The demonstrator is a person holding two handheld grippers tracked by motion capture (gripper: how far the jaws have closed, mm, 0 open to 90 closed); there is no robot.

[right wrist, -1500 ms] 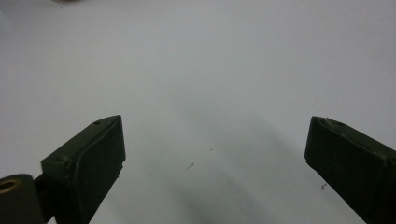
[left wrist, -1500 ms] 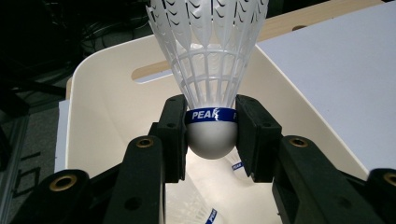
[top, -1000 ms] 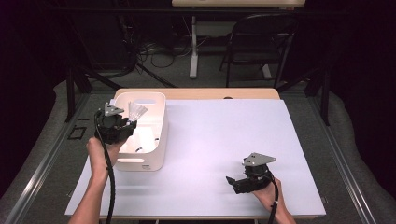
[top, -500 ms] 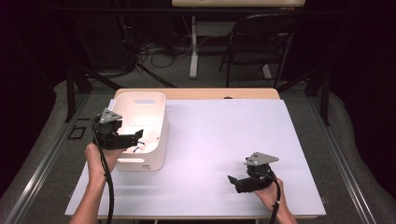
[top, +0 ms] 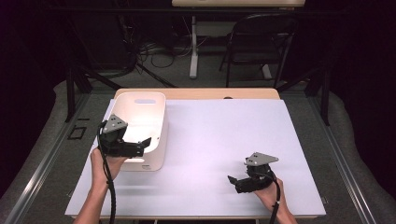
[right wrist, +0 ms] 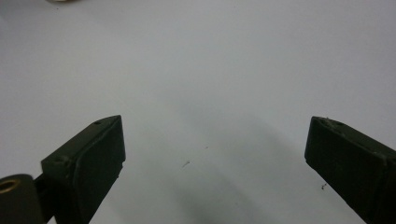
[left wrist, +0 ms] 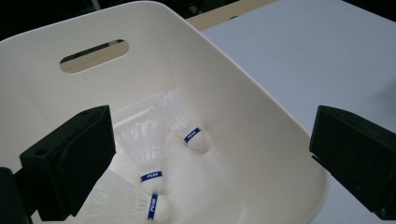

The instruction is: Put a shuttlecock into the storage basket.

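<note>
The left gripper (top: pixel 140 148) has just let go. Its two black jaws have been opening and now stand wide apart with nothing between them. A second ago it was higher up over the white plastic bin (top: pixel 156 135) with something white at its tip; now it hangs over the bin's near edge. So it looks like a drop was just made into the bin.

In the left gripper view, three white feather shuttlecocks with blue bands lie on the bottom of the bin. One (left wrist: pixel 187 126) is at about 12 o'clock from the middle of the floor. One (left wrist: pixel 144 156) is at about 9 o'clock, and its round nose touches the third one (left wrist: pixel 126 200), down at 7 o'clock. All three lie on their sides.

The bin sits at about 10 o'clock on the white sheet (top: pixel 224 140) that covers the table.

The right gripper (top: pixel 239 182) rests at 5 o'clock on the sheet. It has not moved. Its jaws are wide apart too, and they hold nothing.
</note>
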